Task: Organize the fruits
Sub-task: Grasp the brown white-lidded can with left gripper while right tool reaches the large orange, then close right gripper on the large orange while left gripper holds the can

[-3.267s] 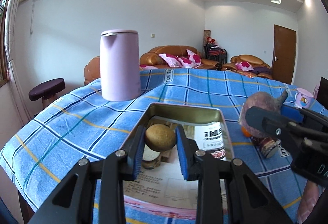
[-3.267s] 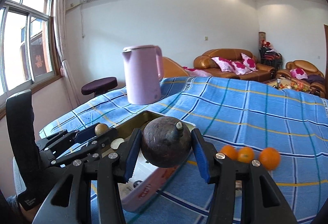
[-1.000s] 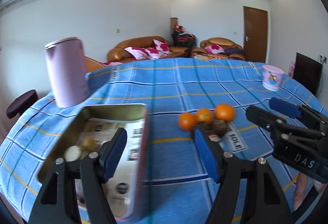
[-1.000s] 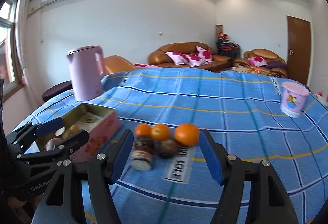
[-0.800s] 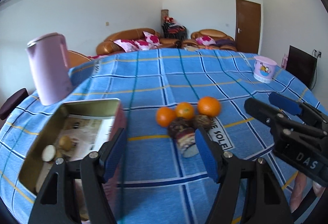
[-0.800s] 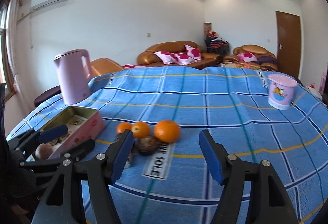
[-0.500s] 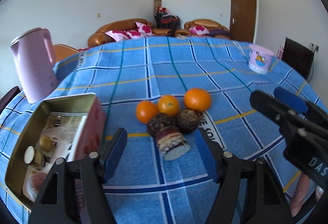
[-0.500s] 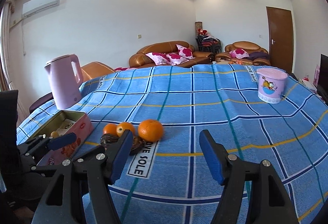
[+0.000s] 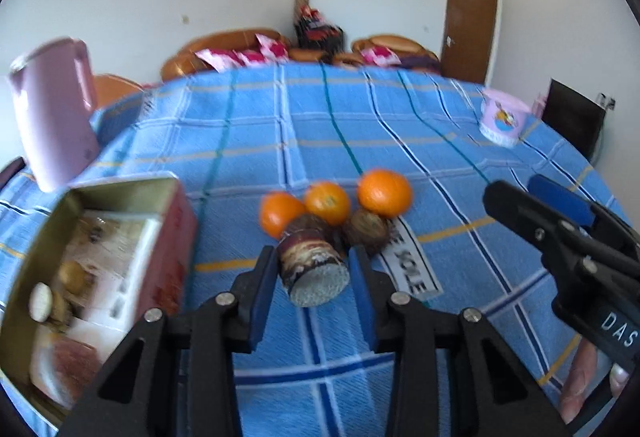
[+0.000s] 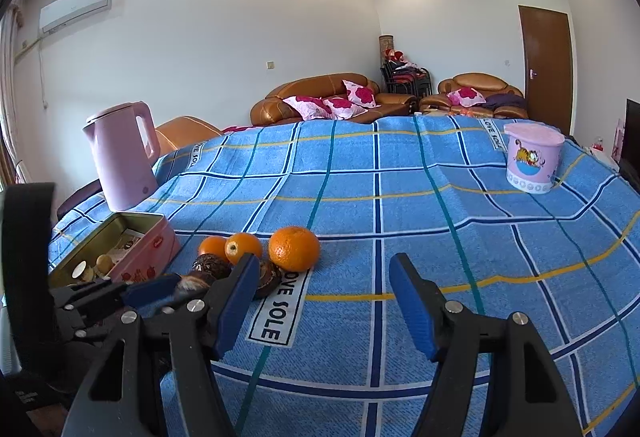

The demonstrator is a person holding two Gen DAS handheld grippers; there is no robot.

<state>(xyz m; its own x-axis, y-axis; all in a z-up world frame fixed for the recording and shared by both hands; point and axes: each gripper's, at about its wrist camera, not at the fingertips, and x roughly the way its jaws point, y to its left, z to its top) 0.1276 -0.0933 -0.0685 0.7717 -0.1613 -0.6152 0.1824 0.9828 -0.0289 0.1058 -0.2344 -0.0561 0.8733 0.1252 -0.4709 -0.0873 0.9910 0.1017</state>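
Left gripper (image 9: 312, 269): jaws closing around a cut brown tuber chunk (image 9: 312, 265) lying on the blue plaid tablecloth (image 9: 320, 141), blue pads against its sides. Right gripper (image 10: 324, 297): jaws apart over bare cloth, holding nothing. Just behind the chunk sit three oranges (image 9: 326, 201) and a dark round fruit (image 9: 366, 231); an open tin (image 9: 120, 193) with small fruits stands at left, a pink kettle (image 10: 120, 157) beyond.

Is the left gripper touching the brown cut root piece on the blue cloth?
Touching: the left wrist view shows left gripper closing, both pads against the brown cut root piece.
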